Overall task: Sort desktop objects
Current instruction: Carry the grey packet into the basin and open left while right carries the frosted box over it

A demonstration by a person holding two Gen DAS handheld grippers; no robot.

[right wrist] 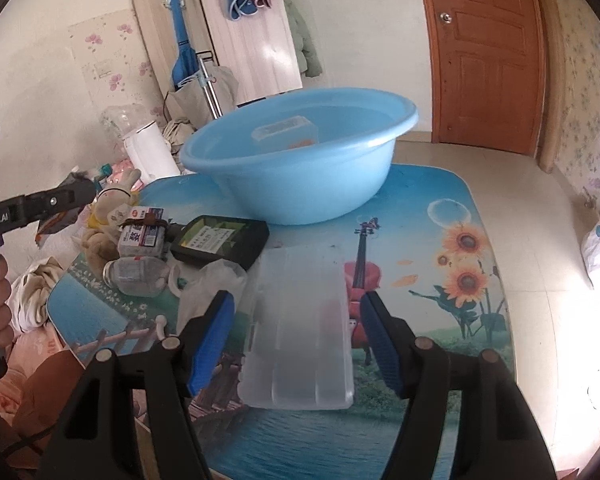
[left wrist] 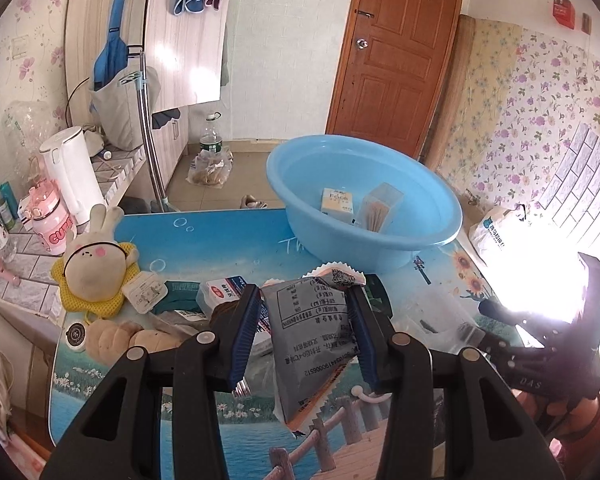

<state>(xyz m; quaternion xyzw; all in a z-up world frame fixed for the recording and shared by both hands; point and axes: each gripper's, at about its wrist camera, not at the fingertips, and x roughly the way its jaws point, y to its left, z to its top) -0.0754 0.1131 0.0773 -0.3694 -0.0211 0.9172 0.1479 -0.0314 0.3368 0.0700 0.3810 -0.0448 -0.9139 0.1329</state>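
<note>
I am holding a grey snack packet [left wrist: 316, 344] in my left gripper [left wrist: 306, 320], the two blue pads pinching it across its middle so that its crimped top stands above the pads and its lower corner dangles toward the table [left wrist: 204, 240]. The blue basin [left wrist: 364, 200] is sitting ahead and a little to the right at the far side of the table, with a small box [left wrist: 337, 202] and a clear case [left wrist: 382, 208] already lying in it — so I judge the packet is going there too. To do this well I am planning to carry it high enough that the hanging corner clears the near rim, bring it over the bare middle of the basin, and only then part the pads; the foil is limp and may slip or cling to one pad. My right gripper [right wrist: 296, 332] is standing wide open with nothing in it, low over a clear plastic box [right wrist: 300, 328] near the table's front edge, which lies between its pads — a good next pick.
</note>
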